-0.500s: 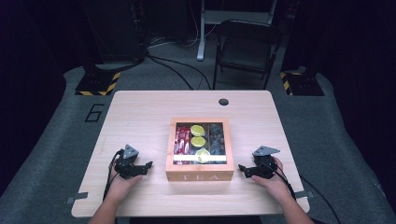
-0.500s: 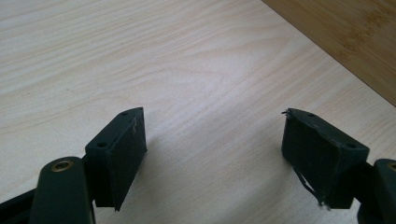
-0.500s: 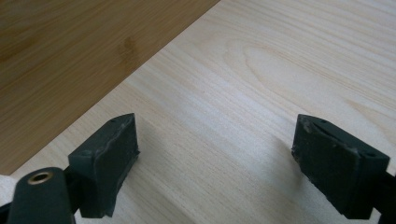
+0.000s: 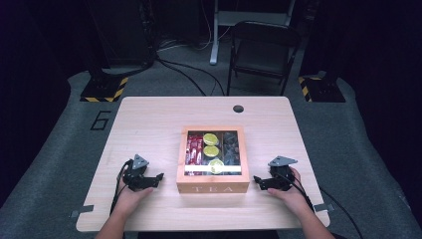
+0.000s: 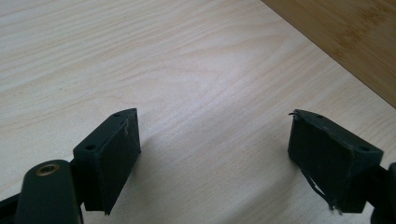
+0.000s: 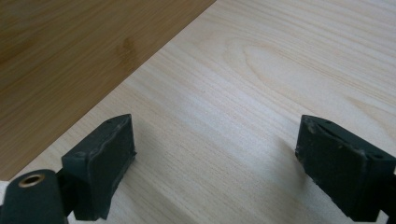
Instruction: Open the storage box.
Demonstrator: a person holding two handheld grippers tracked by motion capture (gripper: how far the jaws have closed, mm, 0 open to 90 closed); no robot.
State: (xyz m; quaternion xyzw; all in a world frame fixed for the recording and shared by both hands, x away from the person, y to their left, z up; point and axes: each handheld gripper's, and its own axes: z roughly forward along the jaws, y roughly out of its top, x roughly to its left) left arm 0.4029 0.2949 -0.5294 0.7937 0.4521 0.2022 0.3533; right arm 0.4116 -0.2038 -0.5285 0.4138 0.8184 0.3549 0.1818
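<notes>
Near the table's [image 4: 149,112] front edge, L gripper [image 4: 158,178] and R gripper [image 4: 256,180] rest w/ jaws wide apart, nothing between them. Wooden tea box [image 4: 213,188] sits between both grippers, center-front, glass lid down over tea packets. Cable hole [image 4: 238,108] near far edge.

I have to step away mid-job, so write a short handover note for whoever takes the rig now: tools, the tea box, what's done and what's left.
Left tool: open, empty, resting on the table just left of the tea box, pointing at it, not touching.
Right tool: open, empty, on the table just right of the box, pointing at it, not touching.
Tea box: near the front middle of the table, glass lid shut; red packets, yellow-green rounds and dark items show through it.
Done: both tools are set at the box's sides.
Left: nothing is gripped yet; probably close in on the box and handle it.
</notes>
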